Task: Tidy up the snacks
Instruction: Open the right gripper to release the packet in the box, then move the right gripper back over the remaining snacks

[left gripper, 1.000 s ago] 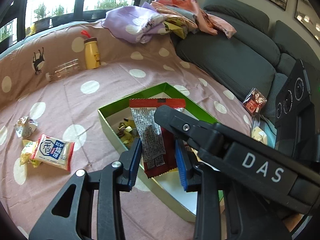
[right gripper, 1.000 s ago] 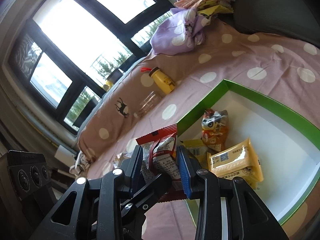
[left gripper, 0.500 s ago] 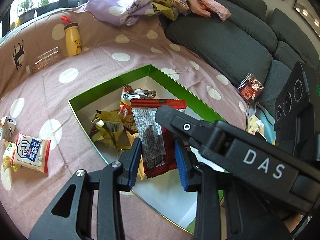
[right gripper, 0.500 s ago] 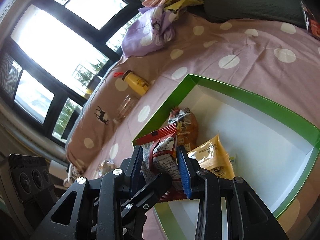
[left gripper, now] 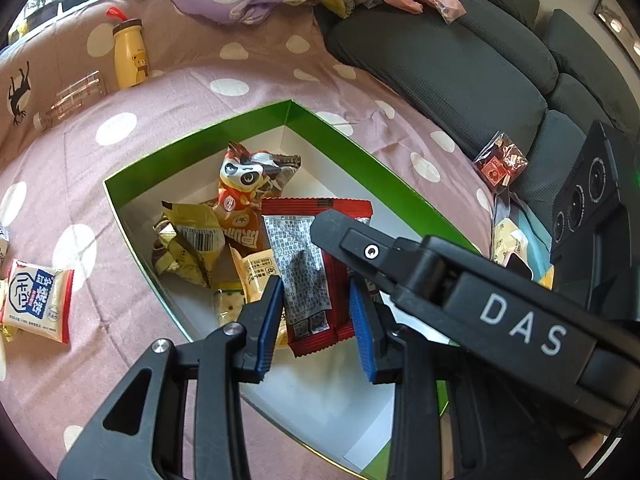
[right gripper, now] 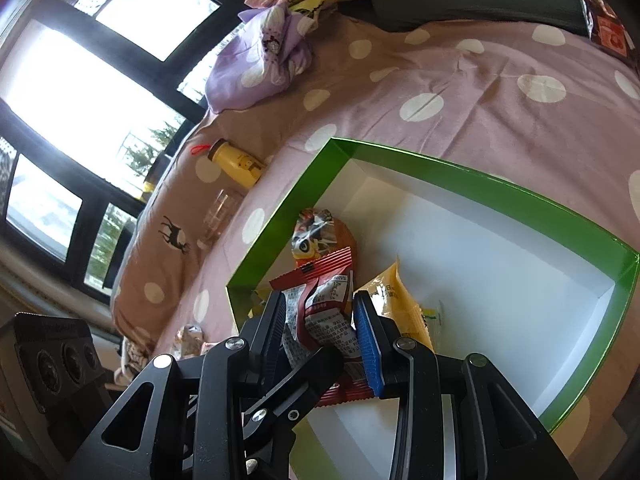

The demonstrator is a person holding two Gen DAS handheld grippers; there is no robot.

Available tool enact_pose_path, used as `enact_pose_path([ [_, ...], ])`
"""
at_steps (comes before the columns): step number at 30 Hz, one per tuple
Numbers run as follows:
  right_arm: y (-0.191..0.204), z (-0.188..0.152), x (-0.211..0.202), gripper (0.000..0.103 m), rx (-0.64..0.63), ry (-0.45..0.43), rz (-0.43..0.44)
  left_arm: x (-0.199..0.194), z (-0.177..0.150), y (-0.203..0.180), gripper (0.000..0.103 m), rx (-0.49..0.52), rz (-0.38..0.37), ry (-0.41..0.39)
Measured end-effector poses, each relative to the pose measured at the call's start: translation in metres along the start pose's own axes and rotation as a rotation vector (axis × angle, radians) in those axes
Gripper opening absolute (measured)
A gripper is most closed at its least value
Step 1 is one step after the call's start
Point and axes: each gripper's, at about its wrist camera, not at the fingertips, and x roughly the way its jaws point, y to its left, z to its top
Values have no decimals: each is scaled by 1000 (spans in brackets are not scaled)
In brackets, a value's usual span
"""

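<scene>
Red snack packet, pinched from opposite sides by closed left gripper and closed right gripper, above near end of green box holding other snacks.

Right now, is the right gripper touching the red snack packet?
Touching. Right wrist view: right gripper pads pinch the crumpled red snack packet from both sides, no gap.

Both tongs lowered the red packet — over the green box
</scene>
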Motion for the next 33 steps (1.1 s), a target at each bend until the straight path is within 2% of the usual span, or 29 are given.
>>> enact_pose_path([
  [15,-4,0,7,39,22,15,-77,13,-4,10,34,-75,-56,27],
  [20,1,0,4,39,1,7,-84,4,-7,15,43,-100,-46,12],
  [22,5,0,0,39,-10,-13,-96,-8,-8,18,53,-109,-44,-17],
  [23,9,0,-3,40,-22,-22,-103,-16,-9,20,56,-113,-37,-33],
  [24,12,-1,-5,43,-38,-33,-108,-22,-11,23,63,-118,-29,-50],
  [26,21,-3,-9,60,-66,-52,-102,-41,-14,30,74,-135,1,-87],
  [27,26,-5,-12,63,-83,-60,-88,-51,-17,35,80,-145,16,-106],
  [29,37,-8,-14,72,-114,-65,-66,-72,-26,47,84,-173,49,-139],
  [33,65,-20,-17,82,-199,-69,-37,-114,-50,77,90,-256,160,-193],
])
